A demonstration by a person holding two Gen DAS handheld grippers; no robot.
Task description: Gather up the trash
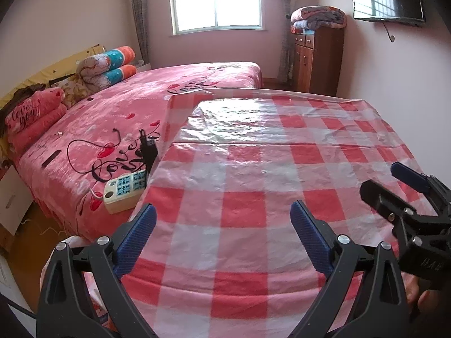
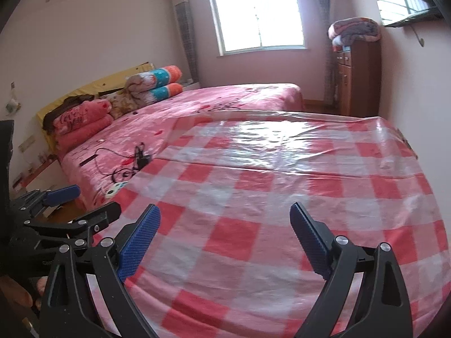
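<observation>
Over on the left, the bed [image 1: 118,118] carried a power strip [image 1: 125,190] right at its near edge, a black charger [image 1: 148,148] and its cable just behind, all hard against the tablecloth's [image 1: 253,169] left border. No trash showed anywhere, not on the checked cloth, not on the bed, so the thing to be collected lay out of view or was already gone. The left gripper [image 1: 224,236] hung over the near edge with its jaws wide apart and nothing between them. Further right, the right gripper [image 2: 225,236] hovered the same way, jaws spread and empty, the two tools close side by side. The risk, as I judged it: that glossy plastic cloth was loose and wrinkled, so a low pad could snag and drag it, and a reach leftward could hook the cable and pull the strip off the bed.
</observation>
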